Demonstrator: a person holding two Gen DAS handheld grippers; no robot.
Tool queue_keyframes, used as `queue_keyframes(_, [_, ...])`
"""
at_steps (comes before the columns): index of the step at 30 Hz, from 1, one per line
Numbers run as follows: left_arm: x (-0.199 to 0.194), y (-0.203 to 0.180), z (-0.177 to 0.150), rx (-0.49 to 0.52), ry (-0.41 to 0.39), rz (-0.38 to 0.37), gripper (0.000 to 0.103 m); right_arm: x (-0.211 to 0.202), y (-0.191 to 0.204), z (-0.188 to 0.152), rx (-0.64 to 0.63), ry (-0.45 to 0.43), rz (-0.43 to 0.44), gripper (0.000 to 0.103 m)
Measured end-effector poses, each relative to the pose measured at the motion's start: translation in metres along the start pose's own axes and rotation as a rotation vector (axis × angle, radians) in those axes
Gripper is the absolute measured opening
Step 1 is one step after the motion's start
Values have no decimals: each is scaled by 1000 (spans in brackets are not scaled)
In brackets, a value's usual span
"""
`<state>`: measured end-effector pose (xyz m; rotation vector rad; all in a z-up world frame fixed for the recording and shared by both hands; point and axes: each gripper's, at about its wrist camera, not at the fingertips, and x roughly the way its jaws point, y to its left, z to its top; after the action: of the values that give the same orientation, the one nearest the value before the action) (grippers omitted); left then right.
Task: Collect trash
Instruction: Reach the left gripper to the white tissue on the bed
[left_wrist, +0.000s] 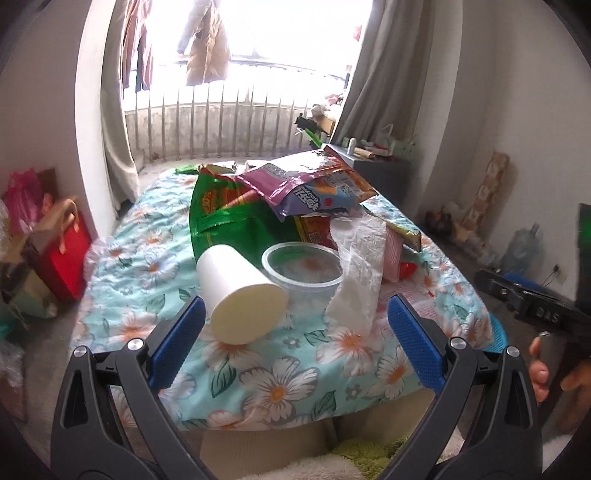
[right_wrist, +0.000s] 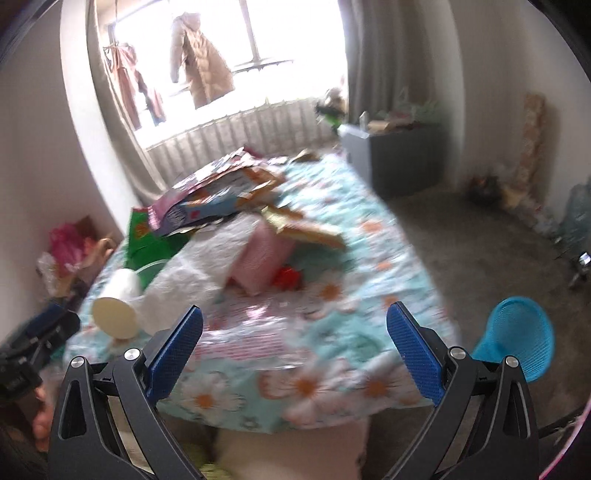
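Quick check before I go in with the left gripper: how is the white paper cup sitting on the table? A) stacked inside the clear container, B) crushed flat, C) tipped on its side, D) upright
C: the white paper cup lies on its side on the floral tablecloth, beside the clear container.

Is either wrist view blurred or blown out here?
Left wrist view: sharp on the white paper cup lying on its side, but the bright window is blown out. Right wrist view: motion-blurred across the floral tablecloth, window equally overexposed.
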<state>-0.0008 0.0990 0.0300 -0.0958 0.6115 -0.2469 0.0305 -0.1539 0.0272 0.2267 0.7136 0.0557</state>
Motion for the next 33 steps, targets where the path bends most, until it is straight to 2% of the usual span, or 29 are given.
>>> queue_keyframes(4, [6, 3, -6, -11, -16, -96, 95, 21, -3, -5, 81, 109, 102, 96])
queue_keyframes(9, [6, -8, -4, 36, -56, -213, 95, 42, -18, -17, 214, 226, 198, 75])
queue_keyframes(12, [10, -17, 0, 64, -54, -250, 95, 52, -28, -23, 291, 274, 250, 70])
queue_keyframes(18, [23, -19, 0, 74, -15, -235, 95, 74, -35, -30, 395, 336, 359, 64])
queue_keyframes(22, [29, -19, 3, 63, 2, -231, 94, 90, -39, -30, 443, 341, 406, 63])
queue_keyframes(27, [41, -29, 10, 104, 23, -212, 94, 101, -40, -28, 465, 340, 441, 48])
queue_keyframes(30, [50, -40, 17, 145, 35, -196, 88, 104, -43, -28, 468, 343, 451, 42])
queue_keyframes(32, [57, -46, 21, 166, 53, -188, 79, 103, -47, -28, 481, 342, 467, 42])
queue_keyframes(33, [61, -48, 22, 167, 65, -189, 78, 102, -51, -28, 490, 342, 472, 42])
